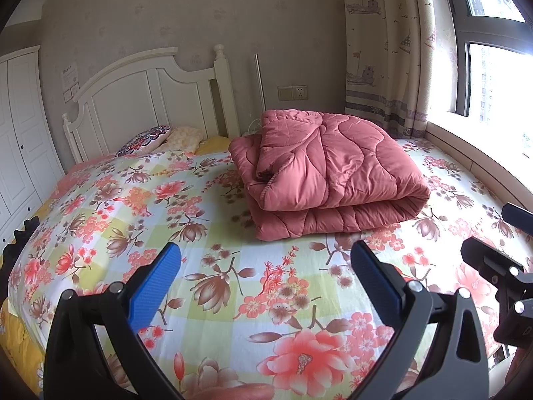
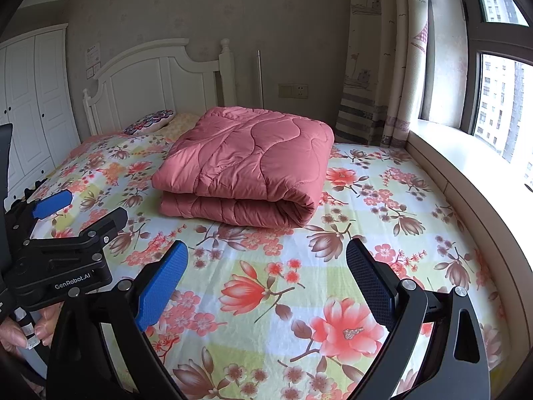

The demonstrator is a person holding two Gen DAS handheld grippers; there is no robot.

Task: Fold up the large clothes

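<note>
Folded pink quilted comforter (image 1: 329, 173) lay at frame centre on floral-print bedsheet (image 1: 233, 286); left gripper (image 1: 266, 266) and right gripper (image 2: 266, 263) both spread, apparently empty.

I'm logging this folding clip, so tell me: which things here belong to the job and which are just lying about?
Job:
- pink quilt, folded on the bed
- left gripper, open
- right gripper, open

Lying about:
- patterned pillow
- yellow pillow
- floral sheet
- headboard
- curtain
</note>
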